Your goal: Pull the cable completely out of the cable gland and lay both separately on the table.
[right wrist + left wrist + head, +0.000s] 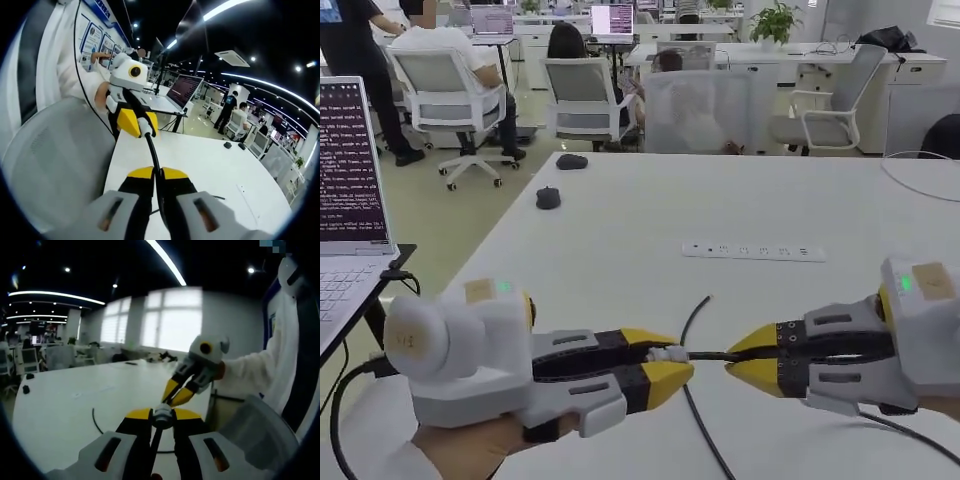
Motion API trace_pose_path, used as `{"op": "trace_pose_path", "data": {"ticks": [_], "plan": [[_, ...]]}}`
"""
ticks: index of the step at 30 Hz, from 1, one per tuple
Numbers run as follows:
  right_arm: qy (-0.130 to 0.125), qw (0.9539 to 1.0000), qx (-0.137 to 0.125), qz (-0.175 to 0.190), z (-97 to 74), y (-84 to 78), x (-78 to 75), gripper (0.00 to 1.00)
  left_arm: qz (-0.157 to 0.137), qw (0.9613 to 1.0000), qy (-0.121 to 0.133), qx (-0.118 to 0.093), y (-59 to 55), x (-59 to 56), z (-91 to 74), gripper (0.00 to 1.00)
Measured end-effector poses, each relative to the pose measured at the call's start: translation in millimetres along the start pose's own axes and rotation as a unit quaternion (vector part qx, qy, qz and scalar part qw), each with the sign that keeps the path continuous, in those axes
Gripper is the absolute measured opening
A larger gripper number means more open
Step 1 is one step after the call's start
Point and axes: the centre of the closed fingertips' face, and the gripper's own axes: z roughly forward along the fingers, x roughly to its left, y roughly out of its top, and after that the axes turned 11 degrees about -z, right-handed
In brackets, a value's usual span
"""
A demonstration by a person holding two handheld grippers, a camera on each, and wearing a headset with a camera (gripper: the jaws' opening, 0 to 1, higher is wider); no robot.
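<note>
Claws are meeting nearest the person, just above the front of the bench point(620, 260). The left claw point(666, 360) is clamping its yellow tips on the pale cable gland point(145, 128). The right claw point(744, 362) is holding the black cable point(708, 354) pinched between its jaws, near the gland's mouth. The cable is still sitting in the gland, with a short taut stretch bridging the two claws while the rest is lying in a slack loop on the bench. The pull is therefore looking unfinished, and nothing is lying separately yet.

As a judgement, the right claw is gripping a thin, smooth jacket, so a hard tug could send the jaws sliding along it instead of drawing the cable out. The gland is sitting at the very tips of the left claw and could twist free if the pull is running off-axis. The slack loop may also snag as it is feeding through — or whip once it is coming clear.

Farther out, a white power strip point(753, 251) and a dark mouse point(548, 198) are resting on the bench, well apart from the work. A laptop point(345, 170) at the left is showing lines of terminal text too small to read. Wall posters point(97, 47) in the right gripper view are carrying blue writing too blurred to make out, and no brand is legible on either claw.
</note>
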Motion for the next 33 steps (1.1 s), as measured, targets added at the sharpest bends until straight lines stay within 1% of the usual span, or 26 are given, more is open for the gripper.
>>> {"op": "trace_pose_path", "data": {"ticks": [6, 13, 23, 28, 31, 33], "plan": [[-0.012, 0.9997, 0.012, 0.017, -9.1, -15.7, -2.4, 0.04, -0.001, 0.9999, 0.010, 0.003, -0.5, 6.2, -4.7, 0.16], [-0.022, 0.9990, 0.020, 0.032, -17.1, -28.3, -2.5, 0.04, -0.003, 0.9999, 0.016, 0.004, -0.6, 9.5, -6.7, 0.16], [-0.023, 0.9988, 0.026, 0.036, -20.2, -31.9, 1.8, 0.04, 0.001, 1.0000, 0.008, 0.006, 0.0, 4.7, -2.4, 0.16], [-0.016, 0.9987, 0.031, 0.036, -20.1, -34.6, 4.4, 0.05, 0.001, 1.0000, 0.000, 0.008, 0.2, 1.1, -1.5, 0.16], [-0.017, 0.9986, 0.037, 0.032, -18.5, -35.9, 3.8, 0.06, -0.001, 1.0000, -0.003, 0.007, 0.5, -0.9, -0.9, 0.16], [-0.019, 0.9986, 0.038, 0.032, -17.3, -34.8, 2.5, 0.08, -0.001, 1.0000, -0.005, 0.004, 1.6, -1.9, -0.6, 0.16]]}}
